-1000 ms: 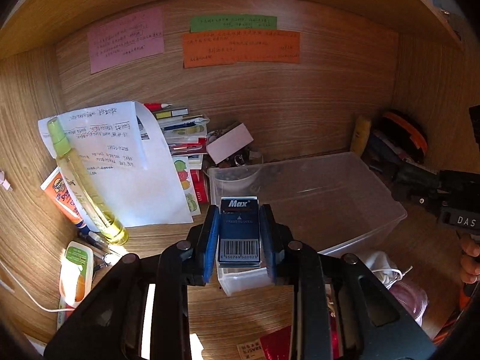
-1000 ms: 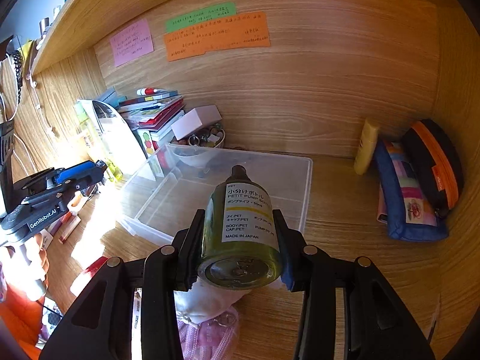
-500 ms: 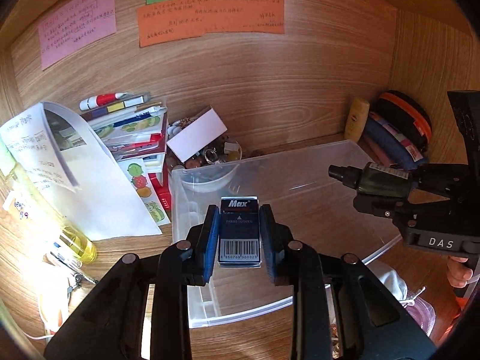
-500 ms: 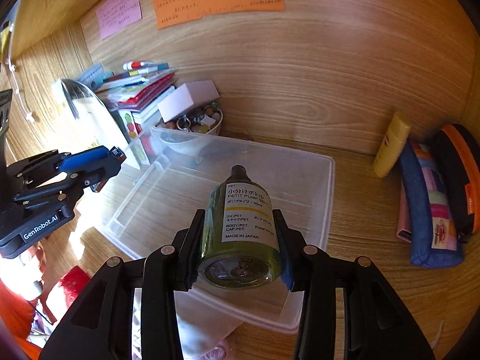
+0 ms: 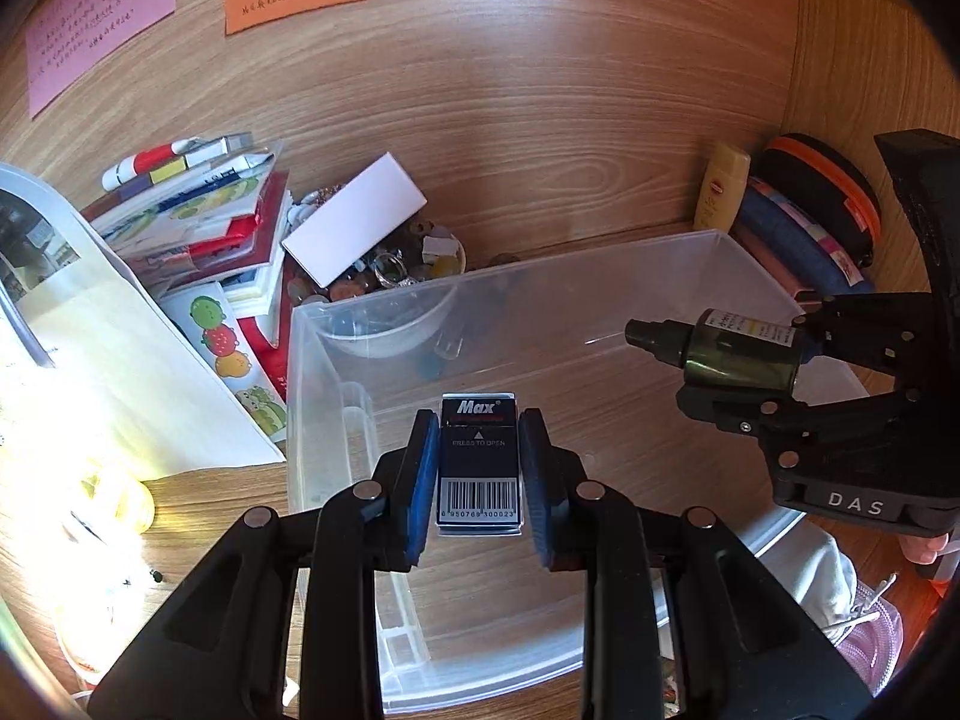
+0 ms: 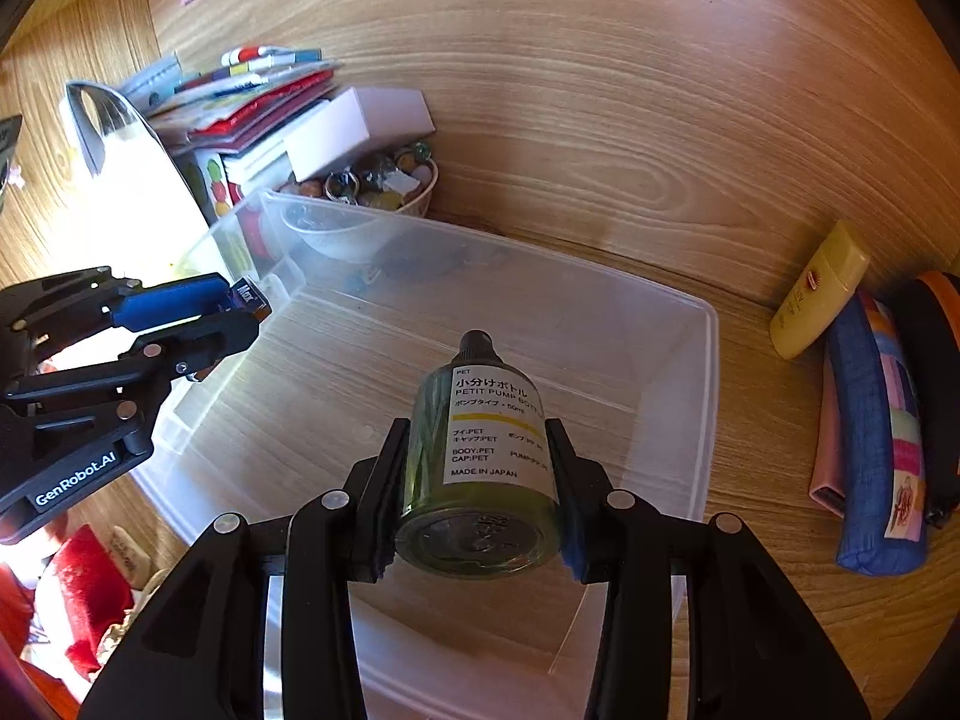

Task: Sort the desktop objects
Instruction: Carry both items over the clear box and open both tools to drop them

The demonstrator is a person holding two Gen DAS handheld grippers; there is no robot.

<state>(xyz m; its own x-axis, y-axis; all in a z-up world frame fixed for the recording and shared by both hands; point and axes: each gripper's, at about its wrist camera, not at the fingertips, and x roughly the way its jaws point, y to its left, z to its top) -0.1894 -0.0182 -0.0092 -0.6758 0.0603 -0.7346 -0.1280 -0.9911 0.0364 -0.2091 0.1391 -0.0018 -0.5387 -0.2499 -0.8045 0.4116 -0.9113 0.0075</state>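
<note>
My left gripper (image 5: 478, 420) is shut on a dark blue Max staple box (image 5: 478, 468) with a barcode, held over the left part of a clear plastic bin (image 5: 600, 264). My right gripper (image 6: 478, 426) is shut on a small green pump bottle (image 6: 480, 462) with a white label, held over the middle of the bin (image 6: 708, 372). The right gripper with the bottle (image 5: 738, 354) shows at the right of the left wrist view. The left gripper with the staple box (image 6: 246, 294) shows at the left of the right wrist view. The bin's floor is bare.
A stack of books (image 5: 198, 222), a white box (image 5: 354, 222) and a bowl of trinkets (image 6: 384, 186) stand behind the bin's left corner. A yellow tube (image 6: 816, 300) and fabric pouches (image 6: 882, 450) lie at the right by the wooden wall. Paper sheets (image 5: 90, 360) lie left.
Both grippers have moved forward and over the bin, each still holding its object. The bin and back wall look closer and larger now.
</note>
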